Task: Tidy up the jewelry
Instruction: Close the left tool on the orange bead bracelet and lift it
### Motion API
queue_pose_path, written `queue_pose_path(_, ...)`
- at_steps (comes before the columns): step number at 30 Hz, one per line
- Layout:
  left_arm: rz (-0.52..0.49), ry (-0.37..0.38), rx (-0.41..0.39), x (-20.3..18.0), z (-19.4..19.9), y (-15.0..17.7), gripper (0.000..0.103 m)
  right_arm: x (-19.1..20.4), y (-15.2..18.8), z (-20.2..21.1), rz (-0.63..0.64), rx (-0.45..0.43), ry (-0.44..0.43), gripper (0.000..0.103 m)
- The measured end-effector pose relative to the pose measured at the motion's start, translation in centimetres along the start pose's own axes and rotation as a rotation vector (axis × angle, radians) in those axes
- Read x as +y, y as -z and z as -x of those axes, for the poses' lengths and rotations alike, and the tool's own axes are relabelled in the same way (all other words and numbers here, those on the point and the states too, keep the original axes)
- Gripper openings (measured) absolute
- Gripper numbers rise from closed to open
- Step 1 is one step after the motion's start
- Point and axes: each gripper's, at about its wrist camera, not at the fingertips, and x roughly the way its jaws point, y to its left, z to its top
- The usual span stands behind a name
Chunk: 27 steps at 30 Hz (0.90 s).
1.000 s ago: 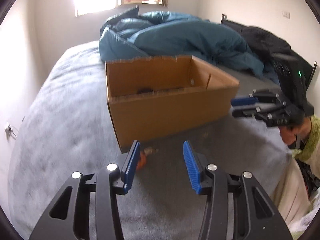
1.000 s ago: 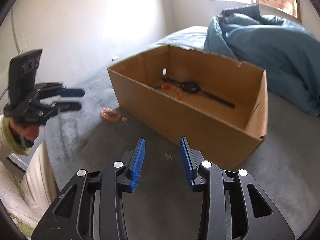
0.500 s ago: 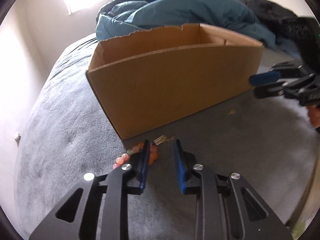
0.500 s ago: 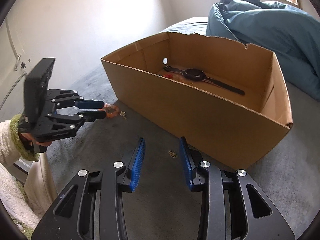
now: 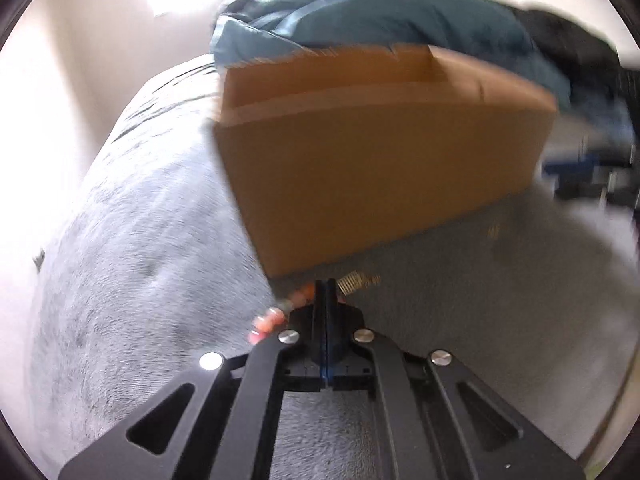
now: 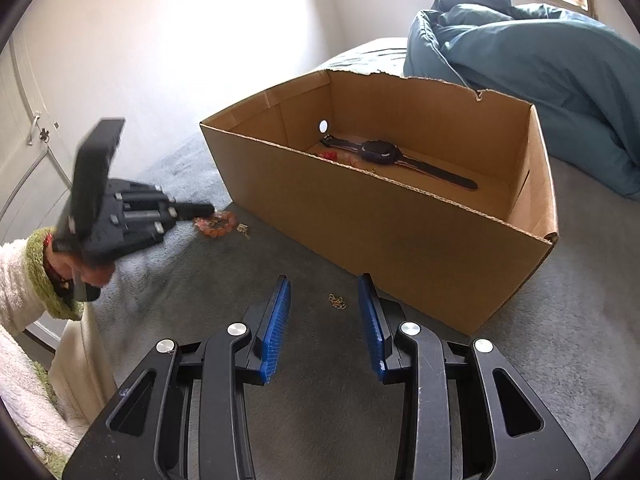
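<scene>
Left wrist view is pretty smeared. The left gripper is clamped tight at the orange bead bracelet, lying on the grey bed by the cardboard box corner; can't tell if a bead is really pinched, its fingers hide it. The right gripper hangs apart, nothing held, above a little gold chain. A watch lies inside the box, partly hidden by the wall.

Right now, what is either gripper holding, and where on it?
The left gripper is shut on the orange bead bracelet, pinching one side of the loop. The right gripper holds nothing.
</scene>
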Motion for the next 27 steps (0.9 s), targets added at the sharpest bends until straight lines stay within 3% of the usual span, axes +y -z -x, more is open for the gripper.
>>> queue_pose_path(3,0.127,0.049,-0.061,2.7,2.6,-0.8,0.0,0.1,0.0,0.4,0.002,-0.007,0.002,0.033)
queue_pose_path(5,0.159,0.071,-0.08,3.8,4.0,-0.9,0.0,0.2,0.0,0.6,0.0,-0.01,-0.001,0.033)
queue_pose_path(10,0.09,0.098,-0.023,2.2,3.7,0.2,0.004,0.5,0.2,0.2,-0.003,0.0,-0.008,0.033)
queue_pose_path(12,0.034,0.07,0.014,0.8,2.5,0.5,0.021,0.7,0.3,0.2,-0.004,0.002,-0.014,0.033)
queue_pose_path(14,-0.015,0.054,0.032,-0.7,1.3,0.9,0.024,0.7,0.4,0.1,-0.003,0.003,-0.017,0.033)
queue_pose_path(20,-0.149,-0.074,0.111,-3.3,-3.1,1.8,0.024,-0.1,0.5,-0.1,-0.022,0.004,-0.016,0.033)
queue_pose_path(23,-0.156,-0.089,0.108,-3.2,-3.7,1.6,0.009,-0.6,0.5,-0.3,-0.04,0.003,-0.016,0.033)
queue_pose_path(27,-0.015,-0.023,0.043,-1.1,-1.2,0.4,0.009,-0.8,0.6,-0.1,-0.045,-0.004,-0.016,0.033)
